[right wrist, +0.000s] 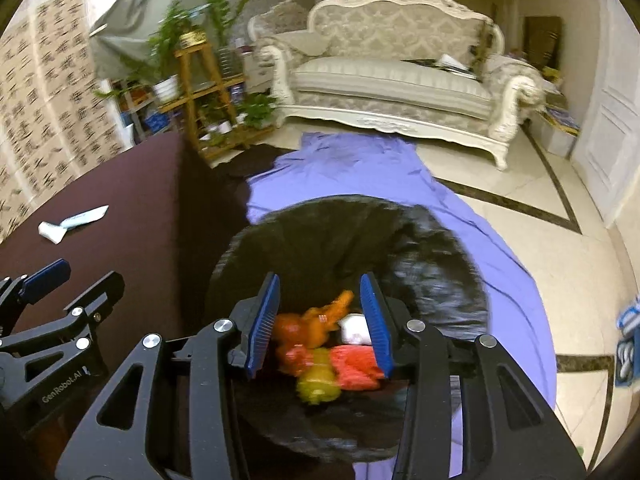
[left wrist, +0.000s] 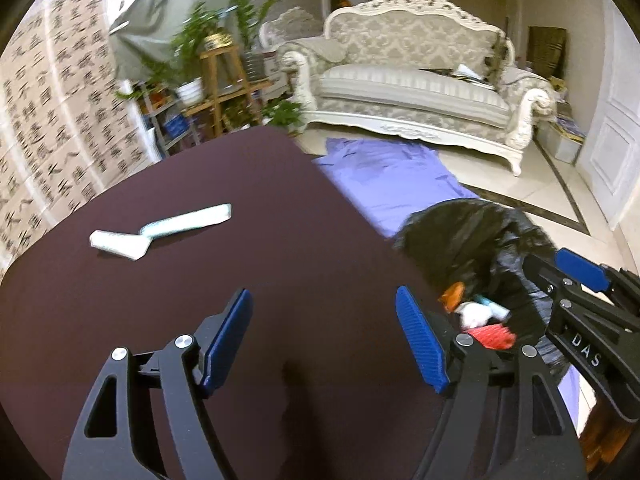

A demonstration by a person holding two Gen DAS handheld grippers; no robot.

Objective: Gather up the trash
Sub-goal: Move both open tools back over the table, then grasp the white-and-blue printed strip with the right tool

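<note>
Two fisheye wrist views, living room w/ ornate sofa behind.

Left claw: spread wide, nothing btwn pads, poised over bare dark-maroon counter. Right claw: partly open, gripping nothing, hanging above mouth of black trash bag. Bag sits just beside counter's right edge, on purple cloth spread over floor. Inside bag, seen btwn right claw's pads: orange, red, yellow-green and white scraps, blurred, not identifiable.

Remaining trash on counter: two pale wrappers, touching at one end, far-left part of counter, well apart from both claws. Longer wrapper: flat, long axis running lower left to upper right in left view, free end pointing toward sofa side. Shorter wrapper: flat, angled the other way, forming shallow V w/ first.

Risks, as judgement: wrappers thin and flat, so pads likely to slide over instead of pinching; approach across long axis safer than along it. Overlap could mean lifting one and dragging or flicking the other off counter edge. Bag mouth looks floppy, could fold shut; drop near rim might land on cloth instead. Claws close together near bag, possible bump.
</note>
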